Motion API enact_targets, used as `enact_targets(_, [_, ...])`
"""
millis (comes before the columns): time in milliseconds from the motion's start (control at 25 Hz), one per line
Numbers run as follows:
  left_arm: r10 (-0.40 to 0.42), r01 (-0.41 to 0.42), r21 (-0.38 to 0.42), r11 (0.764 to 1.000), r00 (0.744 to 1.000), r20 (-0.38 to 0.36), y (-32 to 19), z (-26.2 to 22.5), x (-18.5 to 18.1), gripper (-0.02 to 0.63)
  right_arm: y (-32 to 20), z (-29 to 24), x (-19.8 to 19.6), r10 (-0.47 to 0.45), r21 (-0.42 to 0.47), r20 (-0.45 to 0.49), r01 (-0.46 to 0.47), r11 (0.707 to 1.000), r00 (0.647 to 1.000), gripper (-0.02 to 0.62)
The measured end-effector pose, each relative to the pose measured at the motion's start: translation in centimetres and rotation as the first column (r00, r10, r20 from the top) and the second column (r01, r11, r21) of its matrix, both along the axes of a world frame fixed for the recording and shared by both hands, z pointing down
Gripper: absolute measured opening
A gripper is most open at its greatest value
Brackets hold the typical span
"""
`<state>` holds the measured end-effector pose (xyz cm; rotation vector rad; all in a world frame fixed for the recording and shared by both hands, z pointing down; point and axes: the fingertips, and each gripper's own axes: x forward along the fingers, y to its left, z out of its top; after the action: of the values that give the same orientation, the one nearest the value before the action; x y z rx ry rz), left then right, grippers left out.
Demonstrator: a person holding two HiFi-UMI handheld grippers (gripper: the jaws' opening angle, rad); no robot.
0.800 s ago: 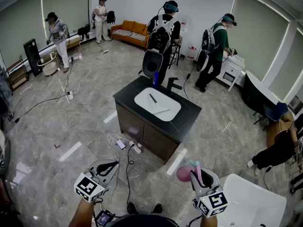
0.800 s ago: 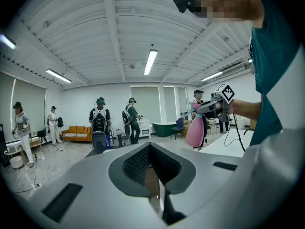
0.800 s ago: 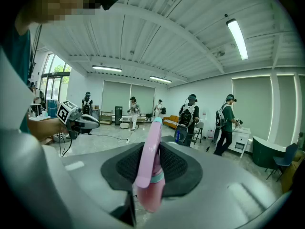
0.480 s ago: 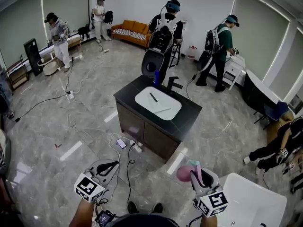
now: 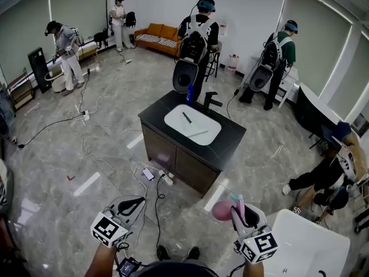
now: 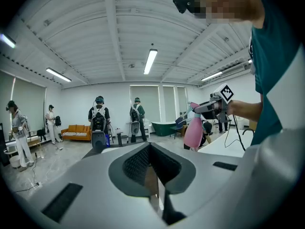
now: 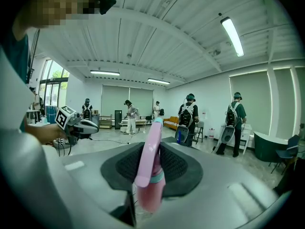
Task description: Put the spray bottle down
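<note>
In the head view a pink spray bottle (image 5: 222, 211) with a teal collar hangs from my right gripper (image 5: 237, 209), which is shut on its neck just left of the white table (image 5: 305, 250). Seen from the right gripper view, the pink trigger head (image 7: 151, 149) stands up between the dark pads. The left gripper view shows the same bottle (image 6: 193, 130) off to its right, held in the air over the table edge. My left gripper (image 5: 136, 202) hovers over the floor at lower left, its jaws closed on nothing (image 6: 150, 149).
A dark sink cabinet (image 5: 230, 138) with a white basin and black tap stands in the middle of the room. Cables and a power strip (image 5: 164, 180) lie on the marble floor. Several people with backpacks stand around; one crouches at far right (image 5: 328, 178).
Both grippers and the bottle stay about where they were. The bystanders at the back and at the right have shifted.
</note>
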<state>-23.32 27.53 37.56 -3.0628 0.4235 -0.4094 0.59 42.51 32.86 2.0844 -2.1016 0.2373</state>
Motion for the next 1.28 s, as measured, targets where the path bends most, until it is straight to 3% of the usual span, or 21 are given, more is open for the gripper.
enact_targets(440, [0.024, -0.024, 0.010, 1.000, 0.999, -0.027, -1.4, 0.3, -1.5, 0.002, -1.3, 0.3, -1.6, 0.026, 0.014, -0.010, -0.026, 1.000, 1.000, 0.107])
enact_targets(760, [0.052, -0.052, 0.003, 0.999, 0.998, -0.018, -2.3, 0.5, 0.1, 0.002, -4.2, -0.3, -1.2, 0.001, 0.018, -0.028, -0.001, 1.000, 1.000, 0.107])
enact_targets(1280, [-0.068, 0.068, -0.004, 0.998, 0.998, 0.007, -7.8, 1.0, 4.5, 0.002, -12.1, 1.3, 5.3, -0.097, 0.016, 0.022, 0.097, 0.995, 0.995, 0.107])
